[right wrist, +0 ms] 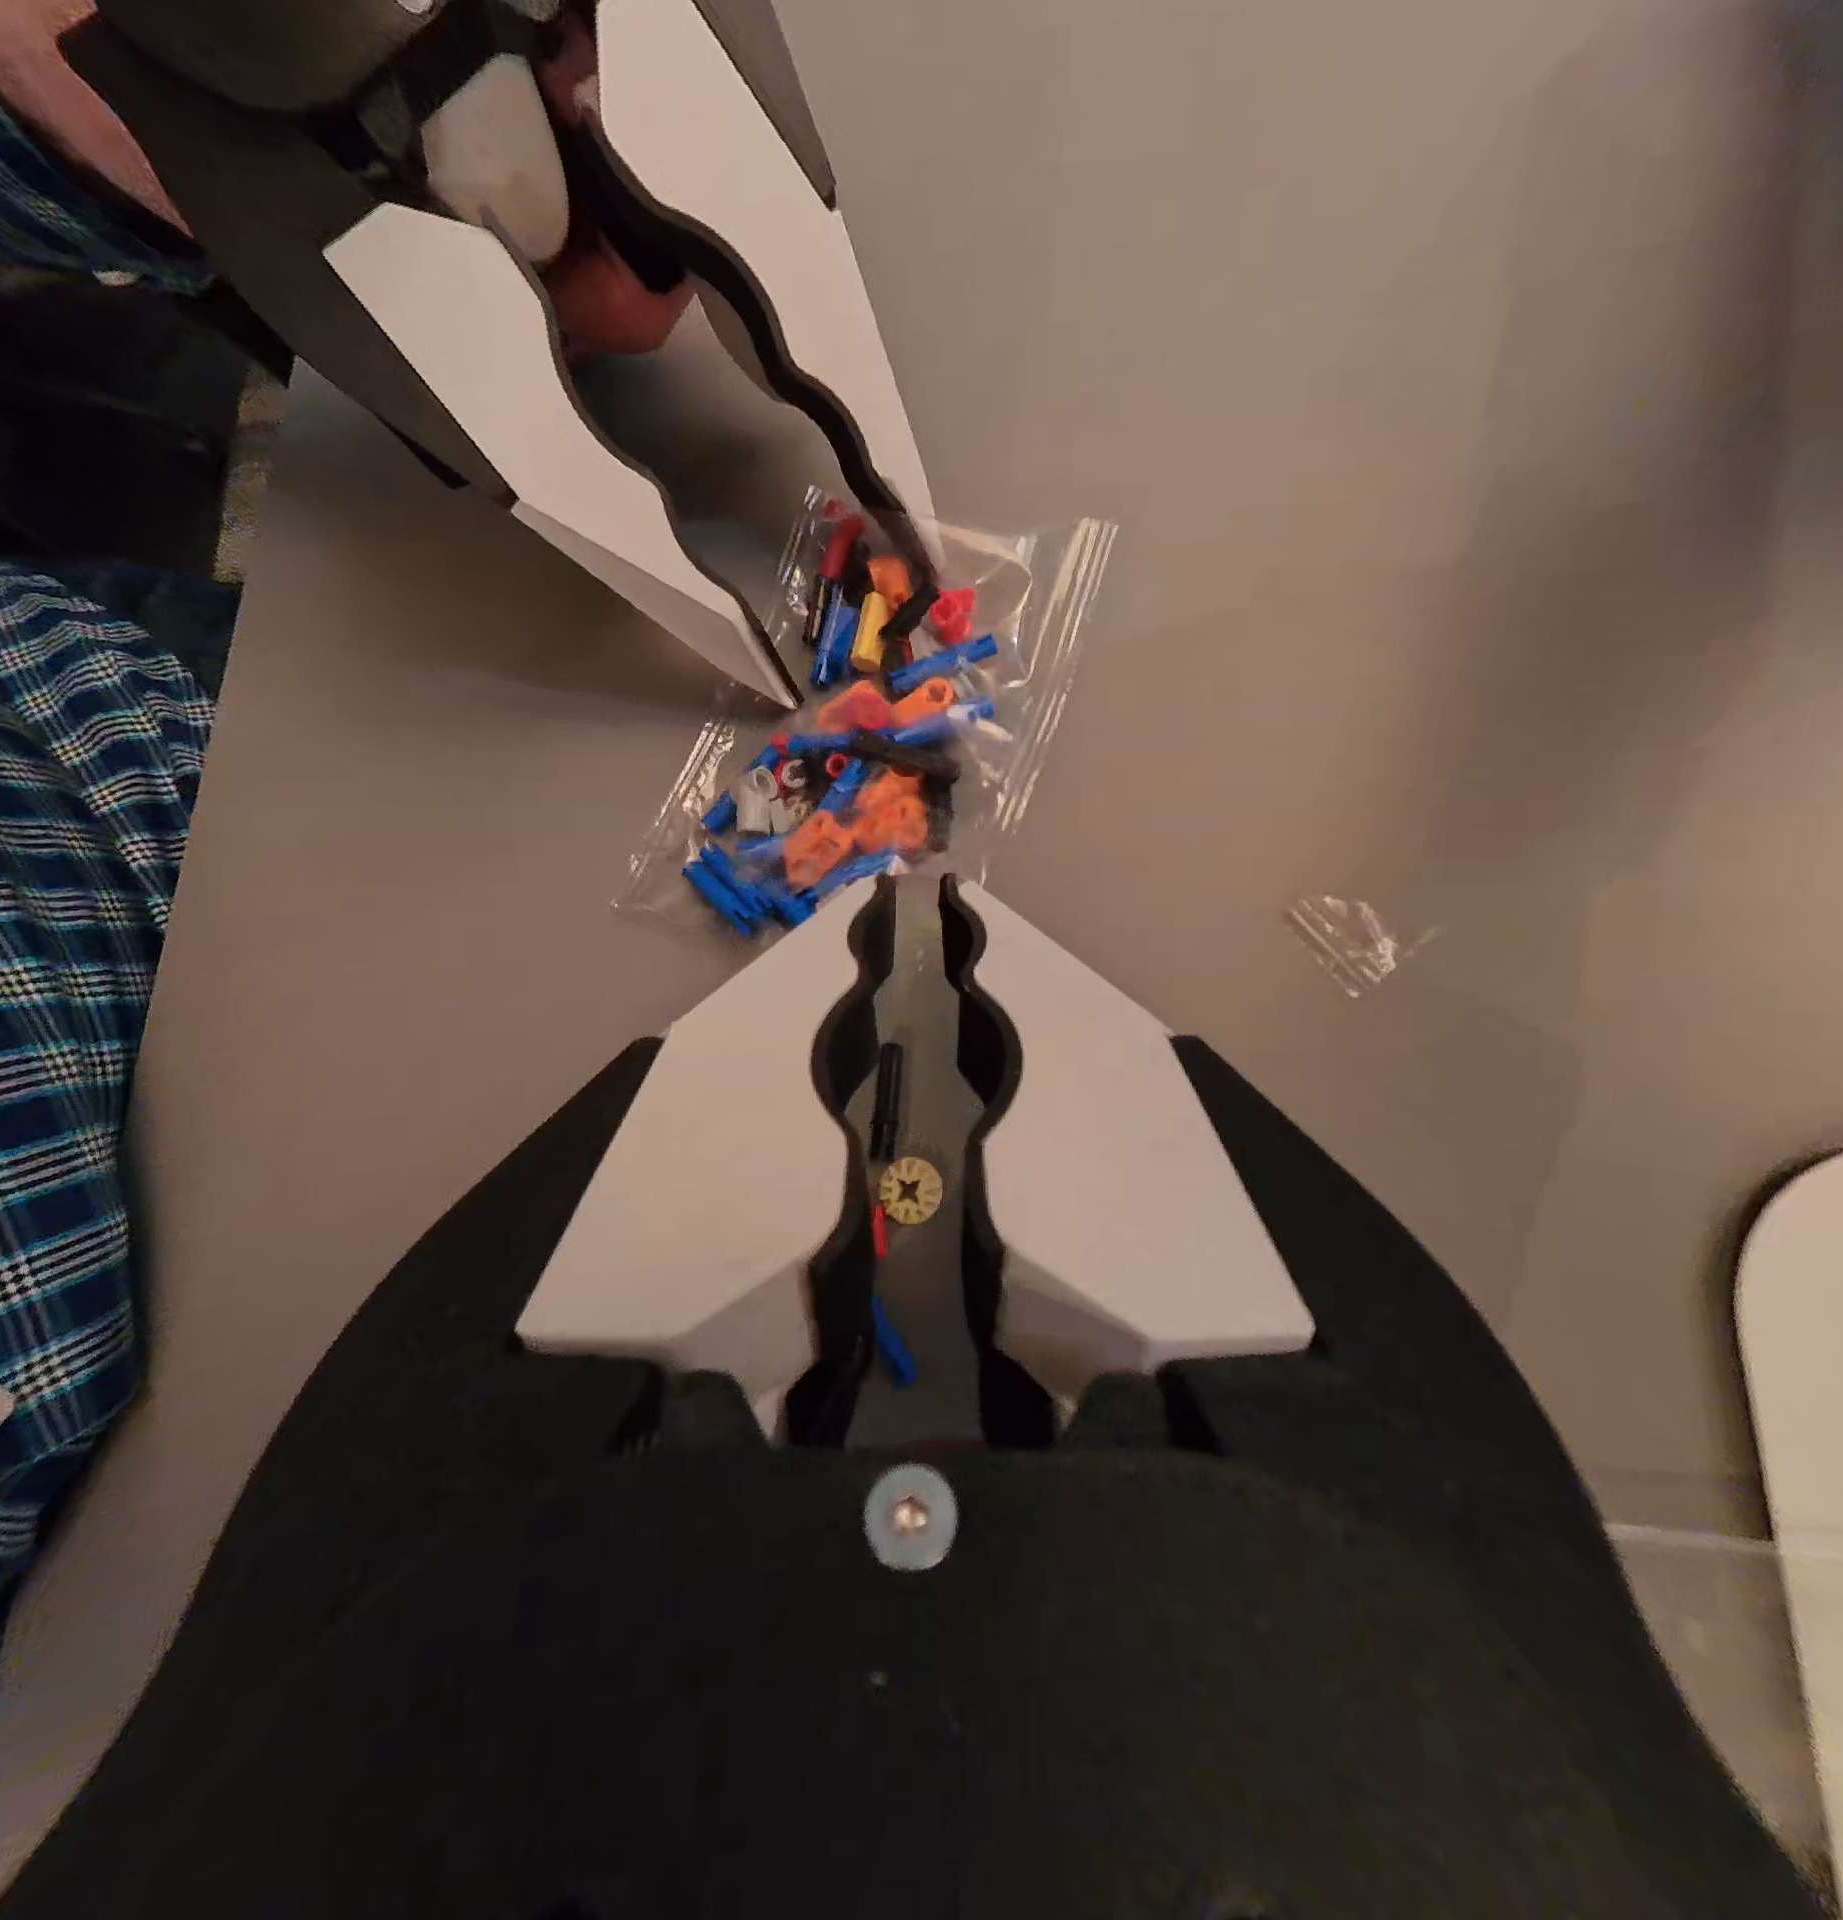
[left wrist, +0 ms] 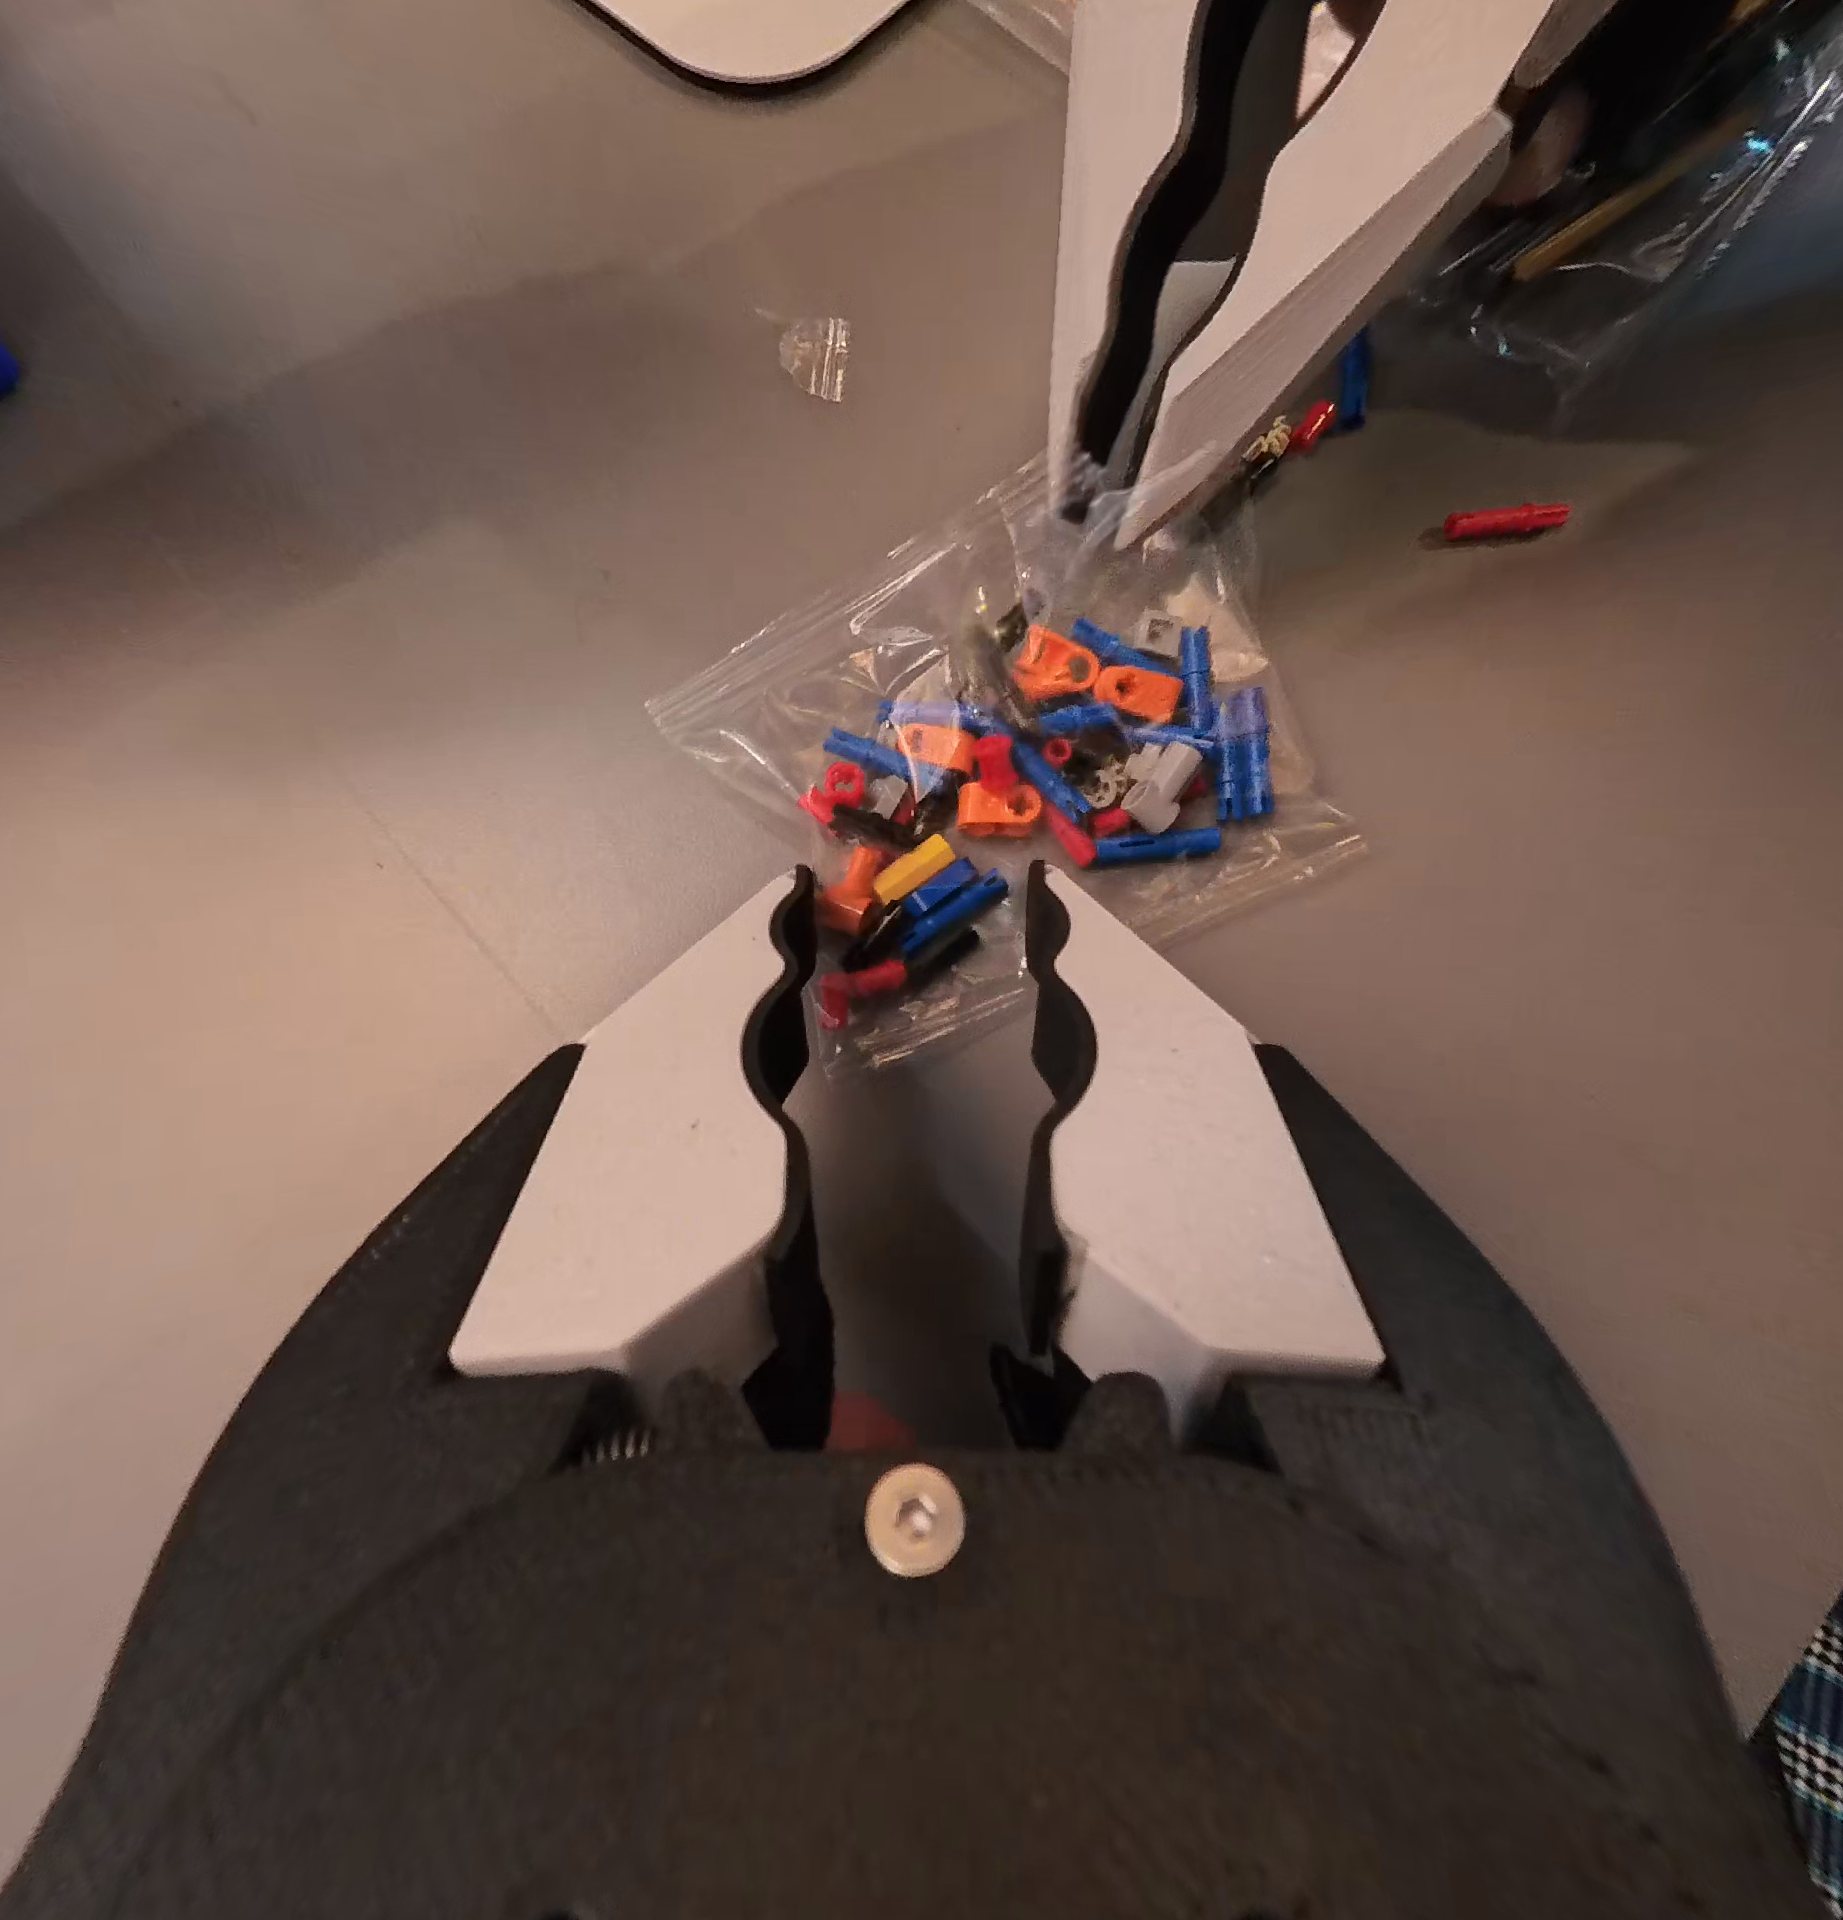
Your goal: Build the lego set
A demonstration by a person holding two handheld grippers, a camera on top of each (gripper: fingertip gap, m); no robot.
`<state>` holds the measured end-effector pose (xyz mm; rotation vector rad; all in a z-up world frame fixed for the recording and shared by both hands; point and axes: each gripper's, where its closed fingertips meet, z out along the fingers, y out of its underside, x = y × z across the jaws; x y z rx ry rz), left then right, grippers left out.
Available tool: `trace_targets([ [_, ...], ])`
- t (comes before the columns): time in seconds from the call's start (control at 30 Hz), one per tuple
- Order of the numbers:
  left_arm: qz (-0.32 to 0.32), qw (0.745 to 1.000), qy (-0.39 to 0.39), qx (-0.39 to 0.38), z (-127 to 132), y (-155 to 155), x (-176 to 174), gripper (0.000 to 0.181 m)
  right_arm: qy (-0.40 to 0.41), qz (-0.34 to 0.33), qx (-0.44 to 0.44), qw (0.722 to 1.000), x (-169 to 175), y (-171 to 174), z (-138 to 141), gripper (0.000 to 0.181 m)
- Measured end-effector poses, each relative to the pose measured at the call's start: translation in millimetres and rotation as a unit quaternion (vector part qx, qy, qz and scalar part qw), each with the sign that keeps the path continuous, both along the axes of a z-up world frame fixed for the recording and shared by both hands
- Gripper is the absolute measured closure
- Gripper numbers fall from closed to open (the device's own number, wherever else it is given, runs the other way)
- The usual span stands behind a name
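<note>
Grey tabletop (left wrist: pixel 377 644) lay under both my tools, with nothing assembled that I could see, so I judged the build barely begun. The clear bag (left wrist: pixel 1000 769) of small blue, orange, red and black pieces lay flat between the grippers. My left gripper (left wrist: pixel 922 883) stood parted over its near corner, holding nothing. My right gripper (right wrist: pixel 912 883) had narrowed onto the far edge, pinching the plastic, I judged. A few pieces, including a red pin (left wrist: pixel 1506 520), lay loose outside.
</note>
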<state>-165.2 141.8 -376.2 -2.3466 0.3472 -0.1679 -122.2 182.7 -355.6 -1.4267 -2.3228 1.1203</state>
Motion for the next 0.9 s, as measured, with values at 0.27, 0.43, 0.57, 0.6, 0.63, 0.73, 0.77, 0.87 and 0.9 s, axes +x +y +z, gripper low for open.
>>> trace_targets([
  [0.27, -0.001, 1.000, 0.002, 0.000, 0, 0, 0, 0.144, 0.033, 0.019, 0.008, 0.999, -12, -5, -1, 0.168],
  [0.43, -0.001, 1.000, 0.002, 0.001, 0, 0, -1, 0.145, 0.055, 0.039, 0.041, 0.997, -16, -5, -3, 0.169],
  [0.57, -0.001, 1.000, 0.005, 0.002, 0, 1, -1, 0.145, 0.097, 0.059, 0.087, 0.990, -19, -3, 1, 0.174],
  [0.6, -0.001, 1.000, 0.005, 0.003, 0, 1, -1, 0.145, 0.100, 0.067, 0.100, 0.988, -19, -3, 0, 0.174],
  [0.63, -0.001, 1.000, 0.005, 0.003, 0, 1, 0, 0.146, 0.102, 0.074, 0.107, 0.986, -19, -3, -1, 0.174],
  [0.73, -0.002, 1.000, 0.009, 0.003, 0, 1, 0, 0.146, 0.102, 0.085, 0.113, 0.985, -22, -6, -4, 0.174],
  [0.77, -0.002, 1.000, 0.010, 0.003, 0, 1, 0, 0.146, 0.100, 0.085, 0.118, 0.984, -23, -5, -6, 0.174],
  [0.87, -0.003, 1.000, 0.012, 0.003, -1, 2, -1, 0.147, 0.080, 0.081, 0.106, 0.988, -26, -6, -12, 0.173],
  [0.9, -0.003, 1.000, 0.012, 0.003, -1, 2, -1, 0.147, 0.072, 0.077, 0.100, 0.989, -27, -5, -12, 0.173],
])
